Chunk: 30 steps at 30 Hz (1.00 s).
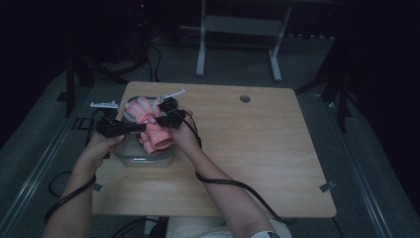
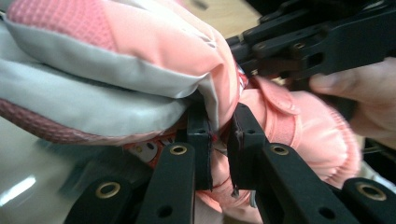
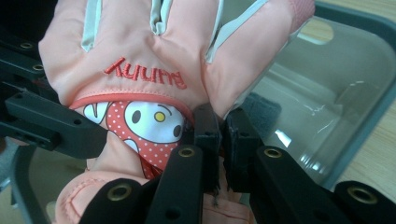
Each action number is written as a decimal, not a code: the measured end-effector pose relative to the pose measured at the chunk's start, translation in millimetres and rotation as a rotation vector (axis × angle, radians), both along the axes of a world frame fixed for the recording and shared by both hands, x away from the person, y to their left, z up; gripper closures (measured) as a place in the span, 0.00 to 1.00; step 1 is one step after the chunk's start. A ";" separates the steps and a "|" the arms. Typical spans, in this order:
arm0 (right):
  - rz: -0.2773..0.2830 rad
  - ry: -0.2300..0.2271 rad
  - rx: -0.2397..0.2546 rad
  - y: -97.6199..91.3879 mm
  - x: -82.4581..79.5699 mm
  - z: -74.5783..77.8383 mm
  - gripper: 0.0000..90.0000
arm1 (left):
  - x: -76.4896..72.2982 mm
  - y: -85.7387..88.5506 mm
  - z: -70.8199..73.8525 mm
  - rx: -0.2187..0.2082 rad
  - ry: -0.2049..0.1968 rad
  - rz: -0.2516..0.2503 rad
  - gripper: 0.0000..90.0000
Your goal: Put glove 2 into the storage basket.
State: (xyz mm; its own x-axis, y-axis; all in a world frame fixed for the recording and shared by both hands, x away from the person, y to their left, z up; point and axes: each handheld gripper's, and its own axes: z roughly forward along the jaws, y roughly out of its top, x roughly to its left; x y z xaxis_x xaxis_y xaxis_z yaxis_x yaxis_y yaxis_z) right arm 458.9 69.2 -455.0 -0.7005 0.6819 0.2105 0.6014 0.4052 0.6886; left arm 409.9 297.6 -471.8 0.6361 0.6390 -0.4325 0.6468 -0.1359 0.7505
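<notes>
So the pink glove (image 1: 151,126) hangs right over the clear container (image 1: 143,157) near the desk's (image 1: 247,148) left edge, fingers toward the far edge. Left hand-held gripper (image 1: 142,127) and right hand-held gripper (image 1: 162,118) both pinch it tight from opposite sides; drop looks straight down.
</notes>
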 end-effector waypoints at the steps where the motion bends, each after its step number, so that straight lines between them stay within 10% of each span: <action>1: -0.005 0.011 0.001 2.4 0.4 -2.4 0.94 | -0.1 1.2 -0.5 0.014 0.011 0.005 0.89; 9: -0.002 0.032 -0.045 13.8 -2.7 -15.2 0.91 | 2.9 2.8 -6.9 0.213 0.115 0.108 0.88; 30: -0.034 0.048 -0.053 -6.4 8.4 -17.2 0.64 | 15.6 -21.1 -5.7 0.395 0.134 0.247 0.65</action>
State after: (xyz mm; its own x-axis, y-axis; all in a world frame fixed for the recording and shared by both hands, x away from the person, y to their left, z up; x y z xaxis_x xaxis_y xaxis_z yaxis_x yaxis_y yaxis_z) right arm 467.3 62.9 -472.2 -0.6669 0.7161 0.2061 0.6469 0.4191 0.6371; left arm 425.6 276.5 -477.5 0.3999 0.8958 -0.1940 0.7832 -0.2240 0.5801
